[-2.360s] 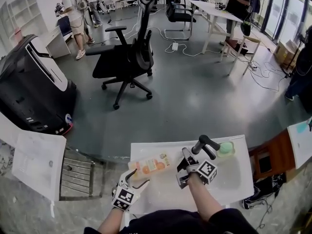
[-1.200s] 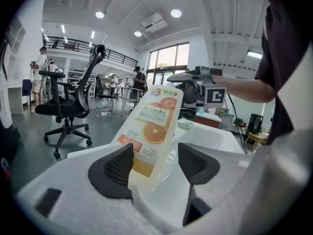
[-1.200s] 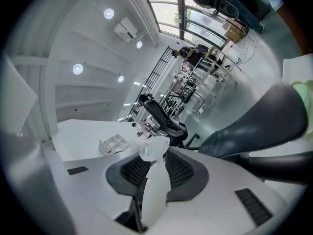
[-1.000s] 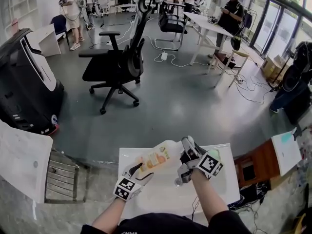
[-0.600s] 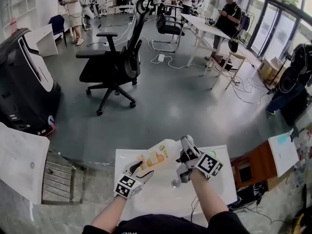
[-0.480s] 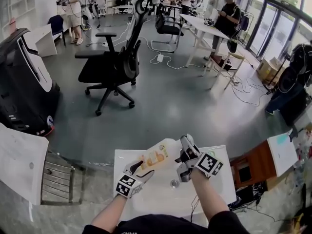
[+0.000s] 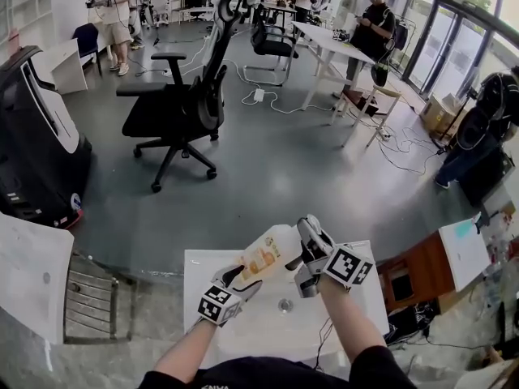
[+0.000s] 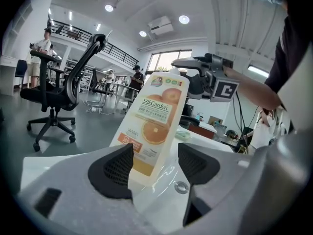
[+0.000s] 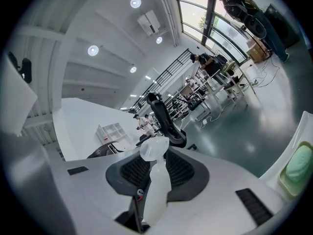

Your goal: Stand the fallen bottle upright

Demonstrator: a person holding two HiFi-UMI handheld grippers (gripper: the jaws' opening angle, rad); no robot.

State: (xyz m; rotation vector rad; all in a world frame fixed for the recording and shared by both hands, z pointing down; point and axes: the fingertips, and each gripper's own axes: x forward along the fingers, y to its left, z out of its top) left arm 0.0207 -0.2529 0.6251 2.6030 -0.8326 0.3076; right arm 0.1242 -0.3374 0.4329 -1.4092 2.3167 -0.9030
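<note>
The bottle (image 7: 264, 258) is white with an orange-fruit label. It leans steeply over the white table (image 7: 201, 267), base low and cap end high toward the right. My right gripper (image 7: 301, 251) is shut on its neck; in the right gripper view the white cap and neck (image 9: 155, 166) sit pinched between the dark pads. My left gripper (image 7: 246, 284) is at the bottle's base. In the left gripper view the labelled body (image 8: 157, 122) rises between the open jaws, close against the left pad (image 8: 115, 169), with a gap to the right pad (image 8: 196, 163).
A small round metal piece (image 7: 285, 305) lies on the table just behind the bottle's base. A green item (image 9: 298, 163) sits in a tray at the table's right end. Beyond the table are grey floor, a black office chair (image 7: 182, 96), a black machine (image 7: 32, 140) and people at desks.
The bottle lay flat on the table at first; now its cap end is lifted in my right gripper and it stands steeper. My left gripper has slid in around its base.
</note>
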